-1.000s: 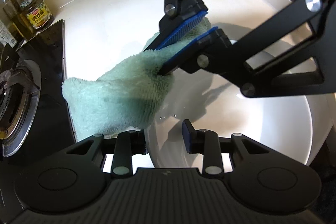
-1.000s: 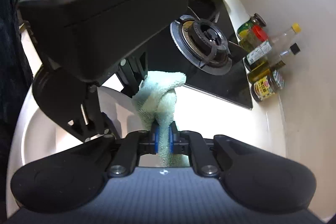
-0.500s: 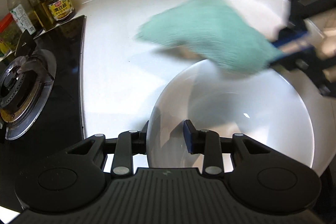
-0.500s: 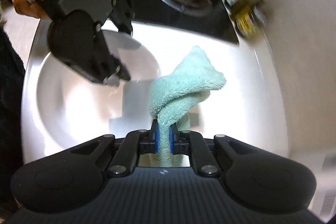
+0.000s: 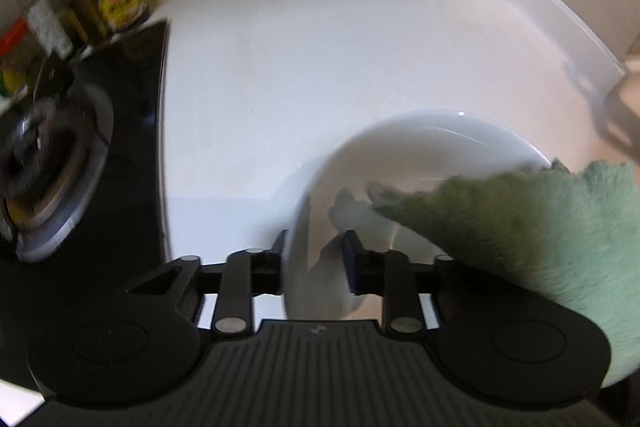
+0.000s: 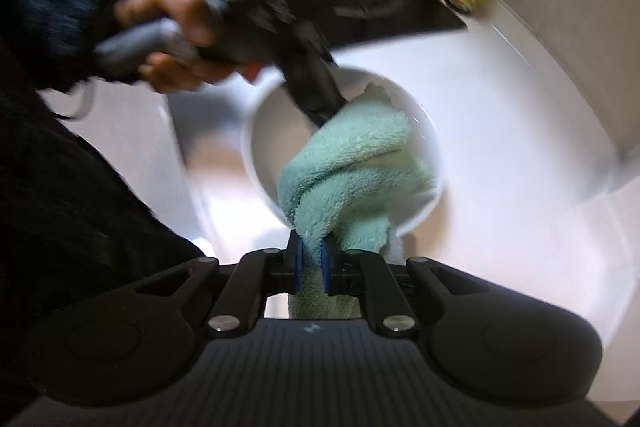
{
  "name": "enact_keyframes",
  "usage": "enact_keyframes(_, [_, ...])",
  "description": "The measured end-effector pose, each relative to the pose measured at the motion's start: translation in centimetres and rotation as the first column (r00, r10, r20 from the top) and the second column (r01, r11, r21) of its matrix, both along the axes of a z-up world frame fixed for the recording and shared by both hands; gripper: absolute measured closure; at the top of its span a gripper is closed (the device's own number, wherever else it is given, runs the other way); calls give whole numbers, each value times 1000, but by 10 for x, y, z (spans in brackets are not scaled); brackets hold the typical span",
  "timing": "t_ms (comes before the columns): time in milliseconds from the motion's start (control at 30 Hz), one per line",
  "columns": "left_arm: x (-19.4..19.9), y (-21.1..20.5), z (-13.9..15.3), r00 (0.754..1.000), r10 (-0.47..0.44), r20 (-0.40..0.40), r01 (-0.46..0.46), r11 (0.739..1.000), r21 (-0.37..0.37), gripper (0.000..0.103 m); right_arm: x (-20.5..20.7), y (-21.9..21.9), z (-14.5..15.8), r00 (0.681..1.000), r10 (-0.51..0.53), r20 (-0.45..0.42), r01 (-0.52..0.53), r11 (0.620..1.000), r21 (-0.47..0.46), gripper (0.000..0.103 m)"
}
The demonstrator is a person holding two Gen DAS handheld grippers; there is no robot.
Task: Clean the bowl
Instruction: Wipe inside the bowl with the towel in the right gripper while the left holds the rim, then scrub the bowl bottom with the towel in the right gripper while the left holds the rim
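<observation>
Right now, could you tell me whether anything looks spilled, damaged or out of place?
Nothing spilled or damaged. The white bowl is tipped, its rim gripped by the left gripper, while the right gripper pushes the green cloth in.

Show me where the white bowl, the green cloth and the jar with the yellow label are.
white bowl (image 5: 424,139): left wrist view, on its inner wall near the far rim.
green cloth (image 6: 352,163): right wrist view, on the bunched middle fold.
jar with the yellow label (image 5: 120,3): left wrist view, on its blurred label.

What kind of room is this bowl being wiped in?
Most likely a home kitchen: a black glass hob with a gas burner, condiment bottles and jars against the wall, and a white countertop under the white ceramic bowl.
</observation>
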State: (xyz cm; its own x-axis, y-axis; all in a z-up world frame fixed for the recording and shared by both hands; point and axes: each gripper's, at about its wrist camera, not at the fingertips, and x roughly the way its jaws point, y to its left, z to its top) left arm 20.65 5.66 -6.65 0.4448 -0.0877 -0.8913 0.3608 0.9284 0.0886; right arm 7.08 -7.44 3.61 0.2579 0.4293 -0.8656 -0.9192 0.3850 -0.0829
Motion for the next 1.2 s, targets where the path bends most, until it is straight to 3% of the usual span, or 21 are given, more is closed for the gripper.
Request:
enact_keyframes(133, [13, -15, 8, 996, -85, 13, 84, 993, 89, 72, 11, -7, 14, 982, -62, 178, 65, 998, -11, 95])
enact_keyframes(200, [18, -16, 8, 997, -78, -3, 78, 994, 77, 73, 26, -4, 17, 959, -130, 250, 132, 991, 6, 95])
enact_keyframes(367, [20, 2, 5, 998, 26, -52, -28, 999, -41, 73, 60, 16, 2, 958, -221, 184, 199, 971, 129, 95])
enact_keyframes(467, [20, 16, 3, 994, 74, -85, -82, 993, -90, 78, 70, 45, -28, 973, -127, 194, 127, 992, 12, 95])
enact_keyframes(500, [20, 19, 2, 992, 85, -92, -94, 990, -103, 84, 72, 55, -38, 975, -91, 205, 100, 994, -38, 95])
enact_keyframes(633, [18, 34, 2, 985, 125, -120, -143, 978, -154, 95, 83, 89, -74, 973, 57, 225, -2, 972, -236, 96])
enact_keyframes(800, [17, 52, 1, 972, 172, -158, -204, 955, -215, 98, 86, 100, -82, 984, 79, 158, -40, 972, -233, 95])
enact_keyframes(867, [16, 59, 1, 966, 190, -174, -229, 944, -239, 97, 84, 98, -77, 980, 190, 57, -175, 963, -204, 94])
enact_keyframes(1033, [17, 64, 2, 957, 215, -195, -262, 931, -254, 95, 91, 83, -56, 934, 293, -203, -330, 926, -181, 95])
enact_keyframes(1133, [20, 67, 2, 951, 223, -216, -278, 923, -268, 95, 102, 69, -29, 958, 211, -194, -243, 956, -165, 95])
enact_keyframes(1200, [22, 69, 2, 947, 227, -228, -286, 918, -275, 95, 110, 62, -18, 987, 101, -122, -121, 978, -168, 95])
